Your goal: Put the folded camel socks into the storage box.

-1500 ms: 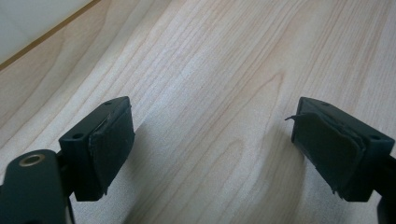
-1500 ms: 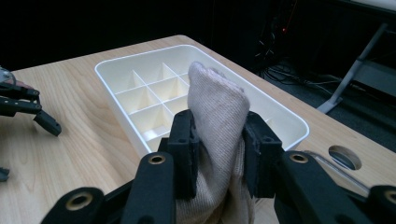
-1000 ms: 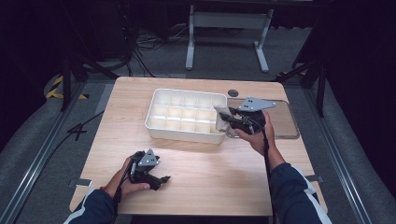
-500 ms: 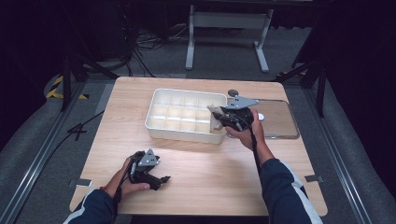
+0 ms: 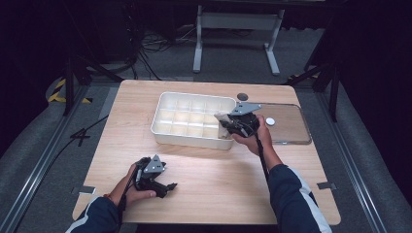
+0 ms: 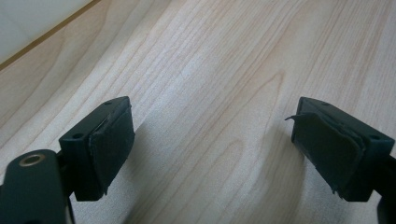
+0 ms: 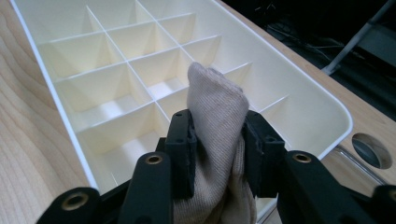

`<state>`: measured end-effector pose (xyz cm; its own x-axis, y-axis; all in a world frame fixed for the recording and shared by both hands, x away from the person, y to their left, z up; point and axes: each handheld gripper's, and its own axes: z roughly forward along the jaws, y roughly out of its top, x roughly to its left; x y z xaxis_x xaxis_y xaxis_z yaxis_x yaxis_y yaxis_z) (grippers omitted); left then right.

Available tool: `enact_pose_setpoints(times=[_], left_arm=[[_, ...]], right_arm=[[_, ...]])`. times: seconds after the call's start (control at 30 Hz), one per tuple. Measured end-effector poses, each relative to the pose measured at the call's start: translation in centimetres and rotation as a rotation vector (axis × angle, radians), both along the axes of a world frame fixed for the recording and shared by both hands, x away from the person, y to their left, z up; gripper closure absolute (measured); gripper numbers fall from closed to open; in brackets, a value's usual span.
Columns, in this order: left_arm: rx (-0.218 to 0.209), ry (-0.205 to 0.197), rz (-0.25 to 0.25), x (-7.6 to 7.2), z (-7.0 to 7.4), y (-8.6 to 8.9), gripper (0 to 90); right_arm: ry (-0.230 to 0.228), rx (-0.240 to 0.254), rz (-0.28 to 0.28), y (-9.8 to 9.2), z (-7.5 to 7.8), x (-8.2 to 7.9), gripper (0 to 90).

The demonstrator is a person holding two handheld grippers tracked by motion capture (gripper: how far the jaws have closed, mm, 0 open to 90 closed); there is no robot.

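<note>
One beige cloth (image 7: 217, 121) in right gripper (image 7: 219, 140)

from my seat the high view is soft and a bit grainy: the table (image 5: 204, 170) is lit from above while the floor and background sink into near black. the left gripper view is sharp on the wood grain, with faint shadows under the jaws. the white tray (image 7: 289, 93) glows brightly, slightly washed out
</note>
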<state>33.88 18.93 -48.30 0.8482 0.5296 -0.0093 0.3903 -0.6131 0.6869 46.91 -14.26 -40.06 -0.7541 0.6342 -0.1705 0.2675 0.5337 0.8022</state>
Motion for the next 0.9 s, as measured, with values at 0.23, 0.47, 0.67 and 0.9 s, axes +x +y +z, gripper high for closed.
enact_pose_setpoints(times=[0.23, 0.47, 0.67, 0.9], left_arm=[[-0.004, 0.001, 0.002, 0.0, 0.0, 0.0, 13.3], [-0.004, 0.001, 0.002, 0.0, 0.0, 0.0, 13.3], [0.000, 0.000, 0.000, 0.0, 0.0, 0.0, 13.3], [0.000, 0.000, 0.000, 0.0, 0.0, 0.0, 13.3]], right_arm=[[0.052, -0.064, 0.019, 0.3, -0.7, 0.4, 64.7], [0.098, -0.093, 0.030, 0.3, -1.2, 0.7, 64.0], [0.136, -0.142, 0.045, 0.4, -1.4, 0.9, 59.4], [0.175, -0.185, 0.057, 0.4, -1.3, 1.0, 56.5]])
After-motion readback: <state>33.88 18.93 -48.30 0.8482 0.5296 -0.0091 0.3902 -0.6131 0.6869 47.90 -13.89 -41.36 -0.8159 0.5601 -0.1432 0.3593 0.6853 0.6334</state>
